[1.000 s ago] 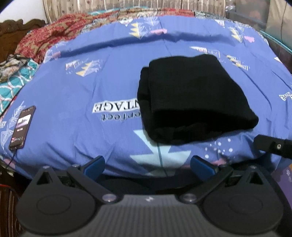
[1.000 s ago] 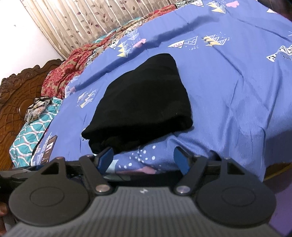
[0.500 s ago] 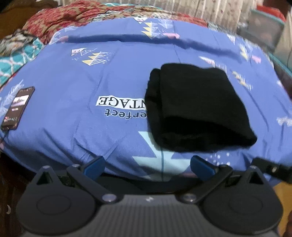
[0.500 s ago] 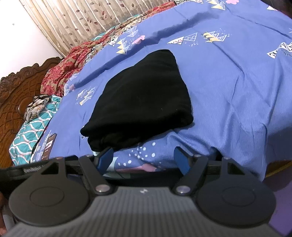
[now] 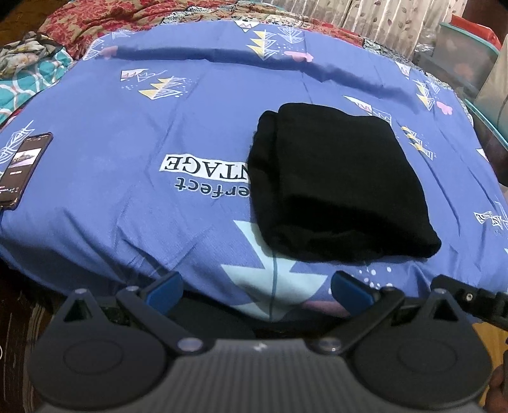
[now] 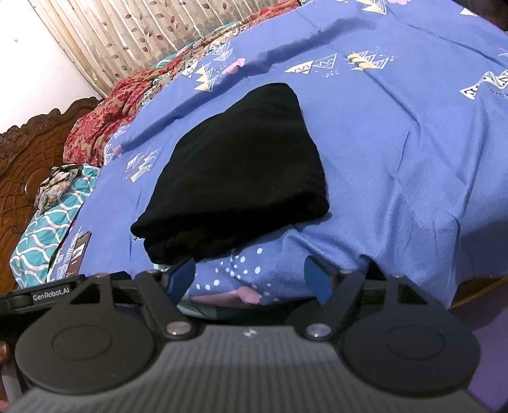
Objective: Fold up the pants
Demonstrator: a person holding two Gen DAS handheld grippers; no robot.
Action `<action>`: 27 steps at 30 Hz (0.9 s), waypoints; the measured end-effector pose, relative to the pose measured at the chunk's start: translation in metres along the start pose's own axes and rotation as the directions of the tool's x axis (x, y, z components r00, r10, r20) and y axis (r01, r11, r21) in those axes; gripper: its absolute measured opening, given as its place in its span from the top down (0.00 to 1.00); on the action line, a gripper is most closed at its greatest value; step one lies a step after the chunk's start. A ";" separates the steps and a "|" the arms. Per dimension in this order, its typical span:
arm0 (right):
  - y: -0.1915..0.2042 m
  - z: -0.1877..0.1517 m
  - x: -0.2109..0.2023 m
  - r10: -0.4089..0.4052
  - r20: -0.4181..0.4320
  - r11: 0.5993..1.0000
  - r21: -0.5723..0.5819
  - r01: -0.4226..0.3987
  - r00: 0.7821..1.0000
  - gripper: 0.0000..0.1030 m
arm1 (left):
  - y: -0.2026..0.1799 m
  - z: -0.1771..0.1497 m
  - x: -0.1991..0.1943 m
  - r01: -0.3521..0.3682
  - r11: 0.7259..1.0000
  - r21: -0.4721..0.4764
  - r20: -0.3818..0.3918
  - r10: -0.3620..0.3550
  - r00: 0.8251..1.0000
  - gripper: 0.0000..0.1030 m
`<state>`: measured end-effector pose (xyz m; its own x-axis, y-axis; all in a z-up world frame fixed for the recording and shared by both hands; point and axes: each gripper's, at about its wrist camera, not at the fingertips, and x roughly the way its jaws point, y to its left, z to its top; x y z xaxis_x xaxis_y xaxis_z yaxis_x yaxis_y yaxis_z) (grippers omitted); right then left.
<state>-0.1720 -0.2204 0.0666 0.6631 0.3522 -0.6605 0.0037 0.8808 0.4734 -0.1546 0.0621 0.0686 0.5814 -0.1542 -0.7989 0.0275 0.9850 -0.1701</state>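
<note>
Folded black pants (image 5: pixel 339 184) lie on a blue bedsheet (image 5: pixel 127 197), near the bed's front edge.

Both grippers hang at that edge, short of the pants. The left gripper (image 5: pixel 257 290) is spread wide and empty; the right gripper (image 6: pixel 250 279) has just been opening, nothing between its jaws. A phone (image 5: pixel 23 168) lies far left.

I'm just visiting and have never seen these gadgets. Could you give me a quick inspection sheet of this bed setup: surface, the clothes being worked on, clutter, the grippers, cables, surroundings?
Surface: blue printed bedsheet, a few creases.
Job's things: black pants, folded into a compact stack, lying on the sheet, touched by neither gripper.
Clutter: phone with lit screen near the sheet's edge; crumpled patterned cloth on a teal quilt.
Grippers: left gripper open, fingers empty; right gripper open, its jaws have just been opening, nothing between them.
Cables: nothing seen.
Surroundings: carved wooden headboard, leaf-print curtain, red patterned blanket.
</note>
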 end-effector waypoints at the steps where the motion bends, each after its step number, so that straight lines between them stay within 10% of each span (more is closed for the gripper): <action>1: -0.001 0.000 0.000 -0.001 -0.001 1.000 0.003 0.001 1.000 0.22 | -0.001 -0.001 0.000 0.003 1.000 0.006 -0.004 -0.003 1.000 0.00; 14: -0.002 0.000 -0.001 -0.060 -0.014 0.998 -0.010 0.060 0.998 0.15 | 0.001 -0.010 -0.020 0.089 0.996 0.011 0.057 -0.090 0.994 0.00; 21: -0.018 0.013 -0.014 0.036 0.100 0.999 0.033 -0.040 0.994 0.16 | 0.003 0.015 -0.014 0.090 0.994 0.068 0.105 -0.097 0.990 0.00; 27: -0.047 0.033 -0.011 0.078 0.152 0.992 0.086 -0.092 0.985 0.16 | 0.043 0.067 0.008 0.205 0.973 -0.106 0.106 -0.194 0.975 0.00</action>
<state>-0.1548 -0.2766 0.0709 0.7677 0.3677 -0.5248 0.0067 0.8143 0.5804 -0.0944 0.1082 0.0930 0.6480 -0.3330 -0.6850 0.0594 0.9187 -0.3904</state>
